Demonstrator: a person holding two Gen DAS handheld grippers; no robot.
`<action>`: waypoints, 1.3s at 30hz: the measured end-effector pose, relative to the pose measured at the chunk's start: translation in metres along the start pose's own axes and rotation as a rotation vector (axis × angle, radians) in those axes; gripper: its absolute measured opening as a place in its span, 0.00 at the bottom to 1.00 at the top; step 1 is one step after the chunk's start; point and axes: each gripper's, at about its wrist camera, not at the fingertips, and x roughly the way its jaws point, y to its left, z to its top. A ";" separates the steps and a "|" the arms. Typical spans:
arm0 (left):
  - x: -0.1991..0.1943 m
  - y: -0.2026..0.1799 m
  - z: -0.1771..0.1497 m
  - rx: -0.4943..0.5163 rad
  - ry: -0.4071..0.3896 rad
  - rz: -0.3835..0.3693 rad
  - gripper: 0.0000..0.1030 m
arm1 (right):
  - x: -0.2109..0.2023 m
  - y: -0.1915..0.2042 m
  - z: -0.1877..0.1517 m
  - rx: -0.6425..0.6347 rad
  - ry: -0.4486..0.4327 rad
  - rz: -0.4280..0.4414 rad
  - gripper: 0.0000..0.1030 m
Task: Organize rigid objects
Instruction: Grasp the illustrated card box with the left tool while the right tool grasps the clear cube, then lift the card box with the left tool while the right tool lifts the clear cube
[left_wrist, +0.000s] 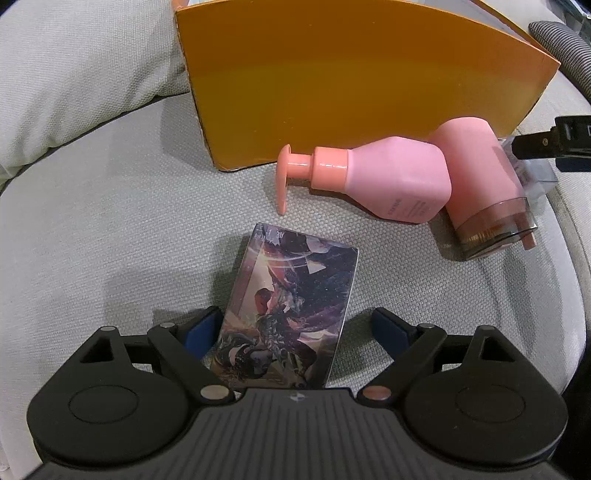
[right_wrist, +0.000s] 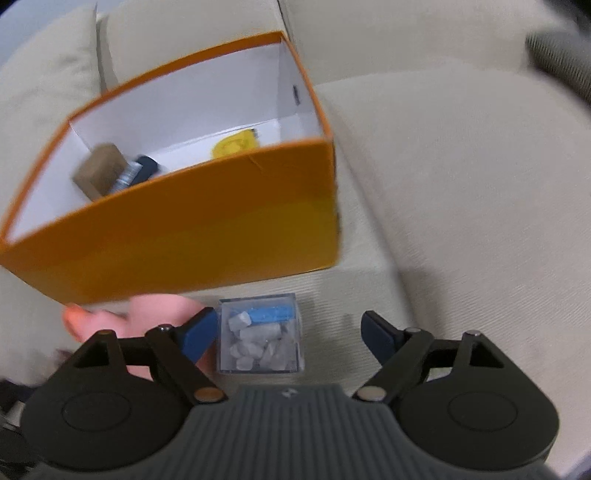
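In the left wrist view an illustrated card box (left_wrist: 284, 306) lies flat on the sofa cushion between the fingers of my left gripper (left_wrist: 295, 330). That gripper is open; its left pad sits beside the box's edge and the right pad stands apart. Beyond it a pink pump bottle (left_wrist: 391, 181) lies on its side against a pink device with a clear cap (left_wrist: 487, 192). In the right wrist view my right gripper (right_wrist: 290, 336) is open around a small clear box of white pieces (right_wrist: 260, 338). The box sits nearer the left pad, clear of the right.
An orange box (right_wrist: 184, 229) with a white inside stands on the beige sofa (right_wrist: 461, 184) just behind the objects. It holds a brown carton (right_wrist: 99, 170), a dark item (right_wrist: 146, 168) and a yellow item (right_wrist: 236, 144). A grey cushion (left_wrist: 561, 40) lies at the far right.
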 end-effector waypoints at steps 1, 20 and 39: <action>0.000 0.000 0.000 0.000 0.001 0.001 1.00 | 0.001 0.002 0.000 -0.011 0.012 0.006 0.76; 0.003 0.004 -0.010 -0.077 -0.048 0.006 1.00 | 0.036 0.002 -0.015 -0.018 0.041 0.070 0.58; -0.023 0.008 -0.026 -0.079 -0.083 0.026 0.69 | 0.019 -0.007 -0.026 -0.044 -0.003 0.074 0.48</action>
